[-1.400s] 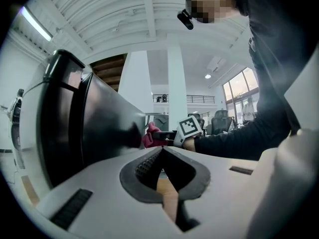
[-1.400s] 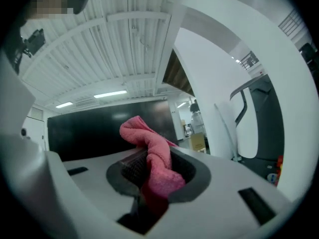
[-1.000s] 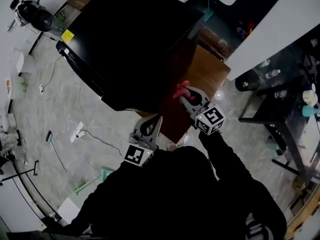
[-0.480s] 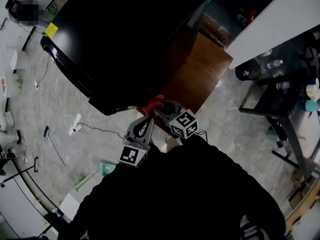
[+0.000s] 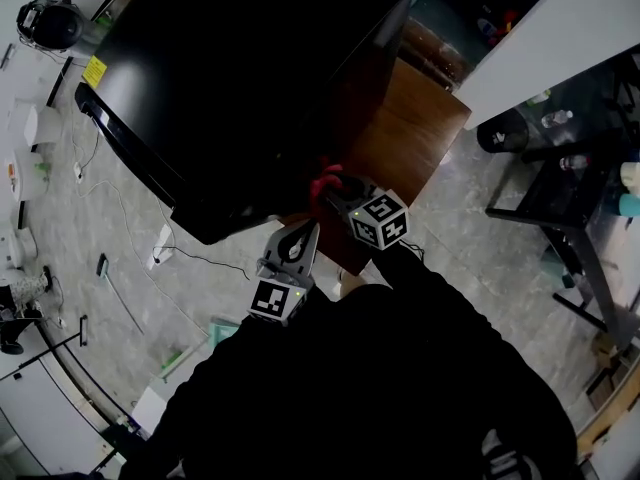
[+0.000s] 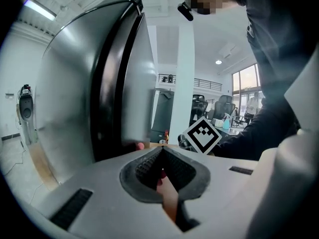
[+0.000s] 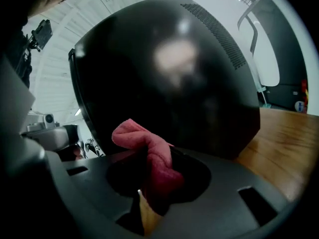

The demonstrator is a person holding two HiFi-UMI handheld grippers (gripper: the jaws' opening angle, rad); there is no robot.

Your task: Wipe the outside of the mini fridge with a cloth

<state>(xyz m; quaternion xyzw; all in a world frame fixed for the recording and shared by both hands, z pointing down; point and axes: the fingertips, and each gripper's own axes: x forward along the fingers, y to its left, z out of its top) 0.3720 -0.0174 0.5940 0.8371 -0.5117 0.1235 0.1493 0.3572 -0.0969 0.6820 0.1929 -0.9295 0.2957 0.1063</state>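
Mini fridge – look: black, glossy cabinet, with a vent grille seen on the wall in the right gripper view.
Mini fridge – pose: upright, door shut.
Mini fridge – place: spread from 10 to 12 o'clock in the head view.
Cloth – look: pink-red, bunched into a soft roll.
Cloth – state: pinched in the closed jaws of the right gripper, one end poking out free.
Cloth – place: just off centre at 12 o'clock in the head view, held at the fridge's side wall; contact cannot be confirmed.
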